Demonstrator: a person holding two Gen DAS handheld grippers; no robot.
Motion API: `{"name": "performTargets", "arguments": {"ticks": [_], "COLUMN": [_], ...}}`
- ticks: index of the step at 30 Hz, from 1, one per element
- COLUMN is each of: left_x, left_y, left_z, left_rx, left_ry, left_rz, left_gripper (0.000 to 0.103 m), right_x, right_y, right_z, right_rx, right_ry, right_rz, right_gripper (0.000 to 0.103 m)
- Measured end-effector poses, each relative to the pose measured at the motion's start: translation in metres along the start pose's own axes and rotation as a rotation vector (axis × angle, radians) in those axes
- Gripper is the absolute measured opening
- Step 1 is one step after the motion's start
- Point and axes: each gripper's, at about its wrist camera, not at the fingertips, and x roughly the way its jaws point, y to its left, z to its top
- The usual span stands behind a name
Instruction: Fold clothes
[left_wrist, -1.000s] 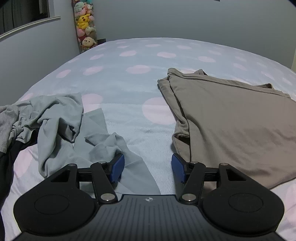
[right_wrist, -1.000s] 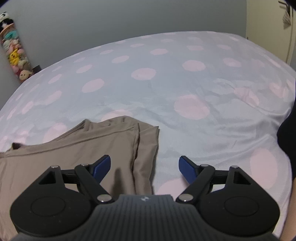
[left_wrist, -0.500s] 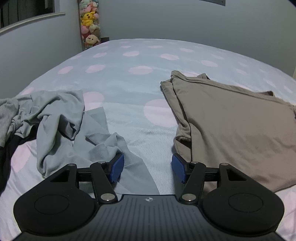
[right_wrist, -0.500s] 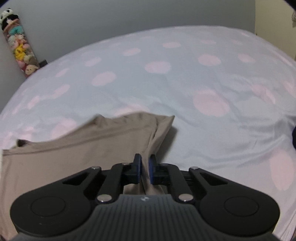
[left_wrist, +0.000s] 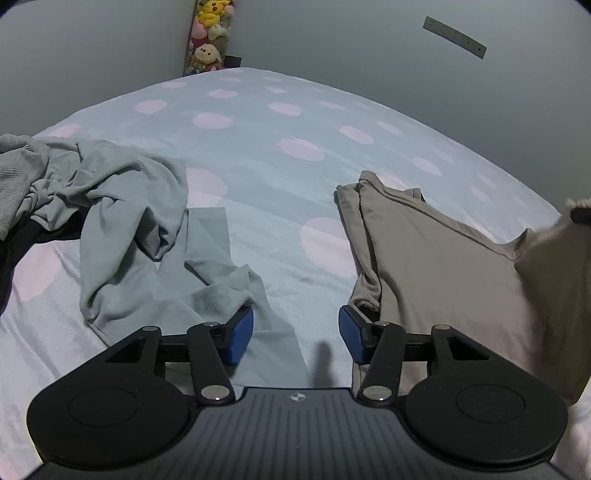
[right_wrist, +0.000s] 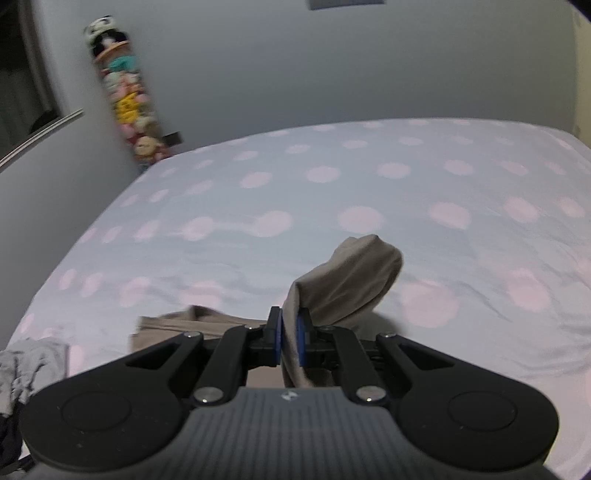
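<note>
1. Where the bedsheet (left_wrist: 258, 147) runs back to the grey wall (left_wrist: 369, 55), pale blue with pink dots, a wide bare strip lies between the two garments and beyond them; the right wrist view shows more bare sheet (right_wrist: 369, 177) ahead and to the right.
2. Left side of the bed: a crumpled light grey garment (left_wrist: 129, 206) trails a flat strip toward the left gripper; a darker cloth (left_wrist: 22, 236) lies under its left edge.
3. Right side: the taupe shirt (left_wrist: 436, 266) lies mostly flat, its left edge doubled into a folded ridge, its far right portion raised off the sheet.
4. Far corner: a column of plush toys (left_wrist: 208, 37) stands against the wall, well apart from the work.
5. Left gripper (left_wrist: 296, 334): jaws wide apart, nothing between them. The left blue pad (left_wrist: 240, 334) sits over the grey strip; the right blue pad (left_wrist: 351, 334) sits at the near left corner of the taupe shirt. Contact cannot be told.
6. Right gripper (right_wrist: 289, 341): jaws clamped on a fold of the taupe shirt (right_wrist: 343, 284), which bulges up and forward past the fingertips, lifted clear of the sheet; the remainder hangs below toward the flat portion (right_wrist: 177, 321).
</note>
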Motion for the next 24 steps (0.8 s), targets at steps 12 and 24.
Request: {"name": "performTargets", "arguments": {"ticks": [12, 24], "left_x": [-0.002, 0.002], "left_y": [0.014, 0.019], "left_z": [0.008, 0.008], "left_rx": [-0.037, -0.046], "left_ry": [-0.008, -0.002], "left_rz": [-0.012, -0.012], "left_gripper": [0.050, 0.045], "right_x": [0.052, 0.121], "right_y": [0.107, 0.143], "right_z": [-0.024, -0.065], "right_rx": [-0.059, -0.029], "right_ry": [0.046, 0.174], "right_rz": [0.131, 0.176], "right_gripper": [0.009, 0.010]}}
